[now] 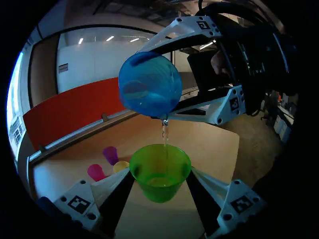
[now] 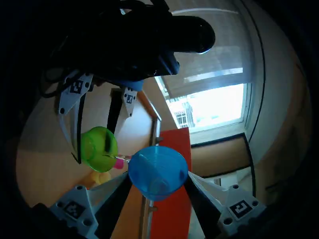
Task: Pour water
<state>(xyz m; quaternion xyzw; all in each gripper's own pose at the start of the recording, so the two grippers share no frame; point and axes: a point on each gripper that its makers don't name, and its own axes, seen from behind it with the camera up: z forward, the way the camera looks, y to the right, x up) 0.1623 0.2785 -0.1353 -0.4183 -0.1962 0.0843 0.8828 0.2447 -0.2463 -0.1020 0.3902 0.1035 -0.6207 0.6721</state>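
Two tools each squeeze a cup. The left tool (image 1: 159, 175) grips the green cup (image 1: 160, 189), which is upright. The right tool (image 2: 158, 178) grips the blue cup (image 2: 158, 169), tipped just above it. Water (image 1: 165, 135) runs down into the green cup. A pink cup (image 1: 95, 172), a purple cup (image 1: 110, 154) and a yellow cup (image 1: 119, 165) stand farther back on the worktop (image 1: 211, 147).

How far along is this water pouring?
Picking up looks done: the left tool holds the green cup, and the right tool holds the blue cup tipped above it. Pouring is under way: a thin stream falls into the green cup, which seems to have a little water at the bottom. Left: finishing the pour and righting the blue cup.
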